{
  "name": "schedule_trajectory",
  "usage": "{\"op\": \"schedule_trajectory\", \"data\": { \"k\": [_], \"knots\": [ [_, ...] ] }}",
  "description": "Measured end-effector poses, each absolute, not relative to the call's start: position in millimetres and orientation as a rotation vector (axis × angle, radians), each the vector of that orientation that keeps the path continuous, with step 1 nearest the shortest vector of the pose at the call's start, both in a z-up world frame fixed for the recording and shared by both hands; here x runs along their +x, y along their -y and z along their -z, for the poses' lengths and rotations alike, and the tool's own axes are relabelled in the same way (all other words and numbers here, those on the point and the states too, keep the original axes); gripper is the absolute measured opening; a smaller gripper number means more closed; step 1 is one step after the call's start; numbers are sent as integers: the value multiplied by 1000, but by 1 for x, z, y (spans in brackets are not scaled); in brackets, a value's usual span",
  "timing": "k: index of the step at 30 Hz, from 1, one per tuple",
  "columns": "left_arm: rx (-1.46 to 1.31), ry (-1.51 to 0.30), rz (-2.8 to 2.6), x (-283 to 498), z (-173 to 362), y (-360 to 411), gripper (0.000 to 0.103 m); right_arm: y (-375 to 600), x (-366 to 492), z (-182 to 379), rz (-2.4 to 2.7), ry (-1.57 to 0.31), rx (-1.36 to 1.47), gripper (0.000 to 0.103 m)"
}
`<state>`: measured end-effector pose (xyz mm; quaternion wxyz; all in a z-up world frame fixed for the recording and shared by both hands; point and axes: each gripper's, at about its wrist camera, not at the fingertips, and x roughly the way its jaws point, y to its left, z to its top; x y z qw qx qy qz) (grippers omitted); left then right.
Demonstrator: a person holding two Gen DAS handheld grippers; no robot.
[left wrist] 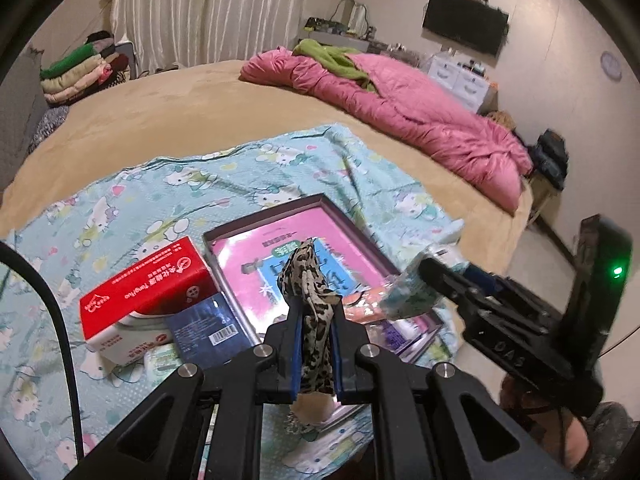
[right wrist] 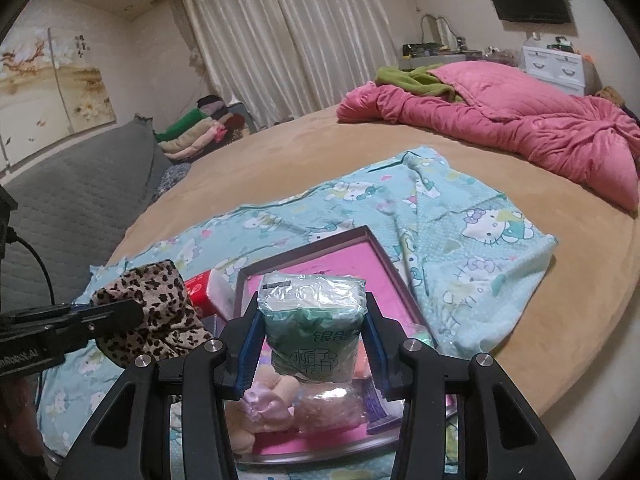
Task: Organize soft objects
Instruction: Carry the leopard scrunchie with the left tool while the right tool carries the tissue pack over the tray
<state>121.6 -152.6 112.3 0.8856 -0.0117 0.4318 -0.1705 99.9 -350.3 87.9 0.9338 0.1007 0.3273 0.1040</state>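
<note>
My left gripper (left wrist: 316,312) is shut on a leopard-print cloth (left wrist: 310,292) and holds it above the pink-lined shallow box (left wrist: 320,204). The cloth also shows in the right wrist view (right wrist: 160,312), at the left. My right gripper (right wrist: 314,320) is shut on a green tissue pack (right wrist: 312,320) and holds it over the same box (right wrist: 360,236). The pack shows in the left wrist view (left wrist: 408,292) at the right gripper's tip. Below it in the box lie a pink plush item (right wrist: 268,400) and a clear-wrapped item (right wrist: 332,404).
A red tissue box (left wrist: 148,284) and a dark blue packet (left wrist: 208,328) lie left of the shallow box on a Hello Kitty sheet (left wrist: 180,184). A pink quilt (right wrist: 520,120) lies at the far side of the round tan bed. Folded clothes (right wrist: 200,128) are stacked by the curtain.
</note>
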Motion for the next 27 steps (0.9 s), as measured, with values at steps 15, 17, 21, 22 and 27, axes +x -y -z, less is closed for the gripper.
{"op": "schedule_trajectory", "data": {
  "k": [15, 17, 21, 22, 27],
  "knots": [
    [43, -915, 358, 134, -104, 179, 12, 361, 101, -78, -199, -716, 205, 47],
    [49, -920, 359, 136, -102, 182, 12, 363, 102, -76, -197, -724, 203, 47],
    [56, -927, 362, 140, -98, 186, 12, 366, 104, -70, -194, -751, 203, 47],
    [58, -929, 363, 141, -97, 186, 12, 366, 105, -69, -195, -758, 201, 47],
    [61, -938, 369, 145, -93, 190, 12, 366, 107, -64, -197, -790, 192, 47]
  ]
}}
